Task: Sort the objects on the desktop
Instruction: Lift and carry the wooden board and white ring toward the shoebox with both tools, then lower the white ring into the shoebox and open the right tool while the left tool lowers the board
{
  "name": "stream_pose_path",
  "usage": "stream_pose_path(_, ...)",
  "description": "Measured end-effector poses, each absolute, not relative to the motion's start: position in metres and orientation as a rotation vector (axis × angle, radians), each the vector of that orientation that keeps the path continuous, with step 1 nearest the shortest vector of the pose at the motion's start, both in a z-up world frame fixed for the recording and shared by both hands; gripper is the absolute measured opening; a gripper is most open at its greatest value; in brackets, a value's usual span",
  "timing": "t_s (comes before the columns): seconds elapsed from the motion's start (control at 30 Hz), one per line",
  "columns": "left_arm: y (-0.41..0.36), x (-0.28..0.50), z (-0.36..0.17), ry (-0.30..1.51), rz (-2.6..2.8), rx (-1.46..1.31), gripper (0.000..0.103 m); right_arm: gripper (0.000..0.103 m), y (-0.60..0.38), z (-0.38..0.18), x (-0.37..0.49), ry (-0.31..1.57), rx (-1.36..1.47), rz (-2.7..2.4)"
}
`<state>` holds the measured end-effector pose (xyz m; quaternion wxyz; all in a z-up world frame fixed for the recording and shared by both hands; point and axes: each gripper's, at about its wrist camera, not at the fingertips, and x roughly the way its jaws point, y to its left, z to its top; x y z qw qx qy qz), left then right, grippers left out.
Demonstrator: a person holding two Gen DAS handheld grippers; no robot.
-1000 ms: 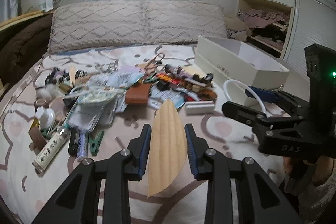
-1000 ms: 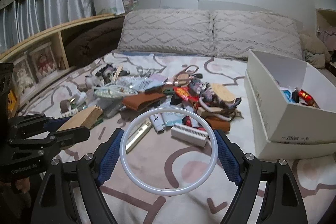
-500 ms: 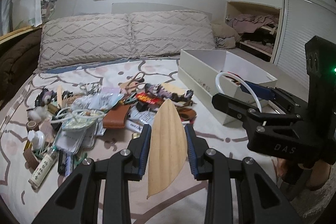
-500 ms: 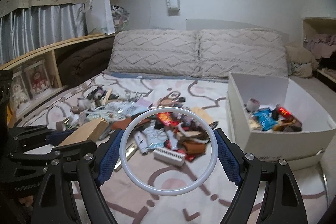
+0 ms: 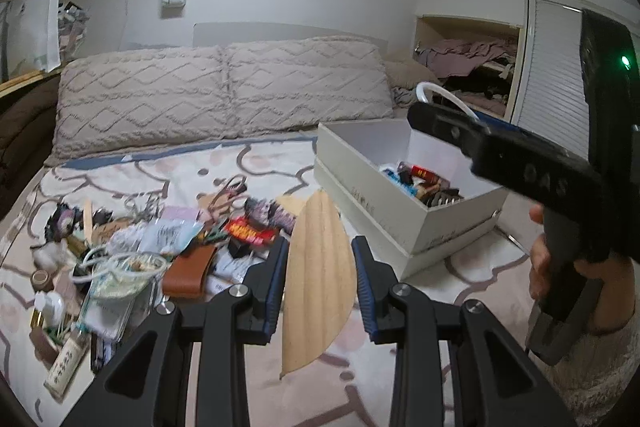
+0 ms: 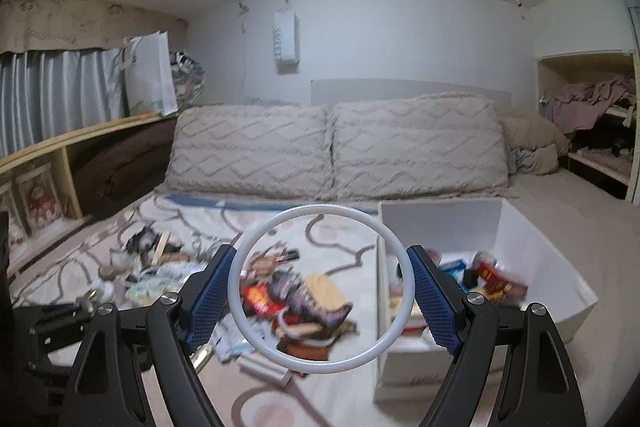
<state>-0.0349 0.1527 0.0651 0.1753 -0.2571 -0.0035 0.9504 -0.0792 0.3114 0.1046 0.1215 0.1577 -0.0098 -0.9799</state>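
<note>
Left of me the clutter (image 5: 168,251) lies heaped on the bed (image 5: 200,167). My left gripper (image 5: 320,279) pinches a wood piece (image 5: 320,275) upright above it. My right gripper (image 6: 320,291) clamps a white ring (image 6: 320,291) across its width, beside the white box (image 6: 540,251).

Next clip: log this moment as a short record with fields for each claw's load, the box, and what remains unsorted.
left claw: shut on wooden piece, held edge-up between the pads
right claw: shut on white ring, gripped across its width
white box: open, on the bed, already holds several small items
clutter pile: many mixed items on the patterned bedspread, left of the box
</note>
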Motion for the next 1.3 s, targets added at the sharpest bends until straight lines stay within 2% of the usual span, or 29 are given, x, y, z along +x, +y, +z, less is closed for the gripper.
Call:
stream_pose_path(0.2, 0.172, -0.051, 0.081, -0.004, 2.672, -0.671, 0.032, 0.085, 0.334, 0.123, -0.096, -0.103, 0.431, -2.891)
stream_pose_path(0.47, 0.196, -0.081, 0.093, -0.033, 2.642, -0.623, 0.032, 0.085, 0.364, 0.127, -0.118, -0.088, 0.455, -2.978)
stream_pose_path(0.87, 0.247, -0.123, 0.092, -0.046, 2.549, -0.629, 0.032, 0.085, 0.425, 0.100, -0.159, -0.182, 0.623, -3.100)
stream_pose_path(1.3, 0.282, -0.156, 0.109, -0.072, 2.498, -0.613, 0.032, 0.085, 0.434, 0.045, -0.202, -0.120, 0.964, -3.042)
